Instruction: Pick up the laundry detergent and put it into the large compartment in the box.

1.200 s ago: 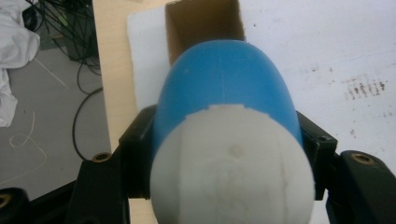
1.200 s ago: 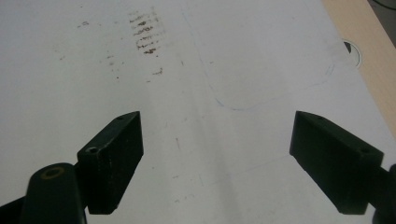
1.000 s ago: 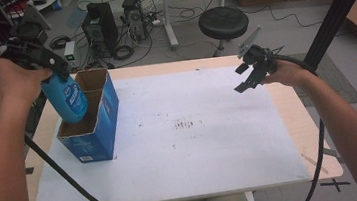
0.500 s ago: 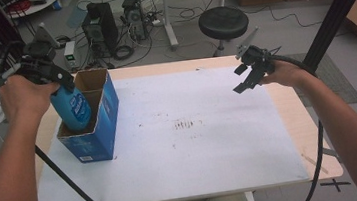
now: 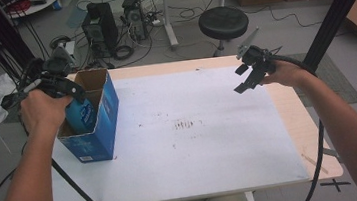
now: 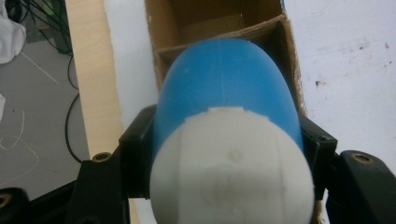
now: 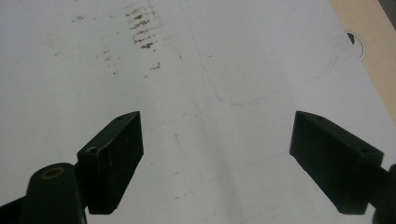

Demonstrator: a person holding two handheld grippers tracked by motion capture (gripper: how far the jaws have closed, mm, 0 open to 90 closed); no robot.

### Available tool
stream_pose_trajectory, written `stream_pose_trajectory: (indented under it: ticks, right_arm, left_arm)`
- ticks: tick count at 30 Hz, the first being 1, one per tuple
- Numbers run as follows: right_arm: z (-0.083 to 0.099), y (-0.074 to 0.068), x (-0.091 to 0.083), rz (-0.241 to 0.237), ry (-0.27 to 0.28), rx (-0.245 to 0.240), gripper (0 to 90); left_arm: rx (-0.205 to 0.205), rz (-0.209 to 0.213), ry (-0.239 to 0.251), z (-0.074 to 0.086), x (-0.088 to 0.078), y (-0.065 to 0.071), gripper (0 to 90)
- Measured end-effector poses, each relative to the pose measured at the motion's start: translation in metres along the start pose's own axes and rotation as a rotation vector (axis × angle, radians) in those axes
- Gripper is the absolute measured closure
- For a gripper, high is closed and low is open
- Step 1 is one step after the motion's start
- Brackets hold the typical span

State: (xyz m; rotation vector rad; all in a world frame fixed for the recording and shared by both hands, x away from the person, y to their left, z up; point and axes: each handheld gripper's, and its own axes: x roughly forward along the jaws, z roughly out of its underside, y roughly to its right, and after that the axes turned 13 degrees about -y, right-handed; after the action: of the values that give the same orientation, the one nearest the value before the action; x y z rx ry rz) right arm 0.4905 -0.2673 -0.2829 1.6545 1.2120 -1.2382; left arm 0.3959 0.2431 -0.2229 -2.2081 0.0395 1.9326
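Left tongs [image 6: 224, 154] clamp blue bottle [image 6: 226, 88] – inside box [image 5: 102, 113], right tongs [image 7: 215, 163] wide (over table [image 7: 210, 56]).

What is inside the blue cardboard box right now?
A blue bottle with a white cap, gripped by the left gripper, sits partly inside the blue cardboard box. The bottle covers whatever lies beneath.

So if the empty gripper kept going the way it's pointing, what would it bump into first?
Probably just the white tabletop. The right gripper is open, pointing down at bare table with some brown smudges; nothing else lies between.
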Motion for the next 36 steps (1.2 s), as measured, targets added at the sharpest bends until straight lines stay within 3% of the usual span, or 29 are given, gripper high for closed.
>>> stream_pose_trajectory:
  ticks: [8, 19, 36]
  right_arm:
    - [-0.001, 0.000, 0.002, -0.002, -0.004, -0.002, 17.1]
    - [-0.001, 0.000, 0.003, -0.001, -0.010, 0.000, 16.9]
    - [0.000, -0.001, 0.002, 0.002, -0.017, 0.003, 16.9]
  left_arm:
    - [0.009, -0.005, -0.019, -0.001, 0.026, 0.008, 38.3]
    - [0.000, 0.014, -0.046, -0.001, 0.049, 0.007, 38.3]
    - [0.015, 0.018, -0.078, 0.000, 0.064, 0.009, 38.2]
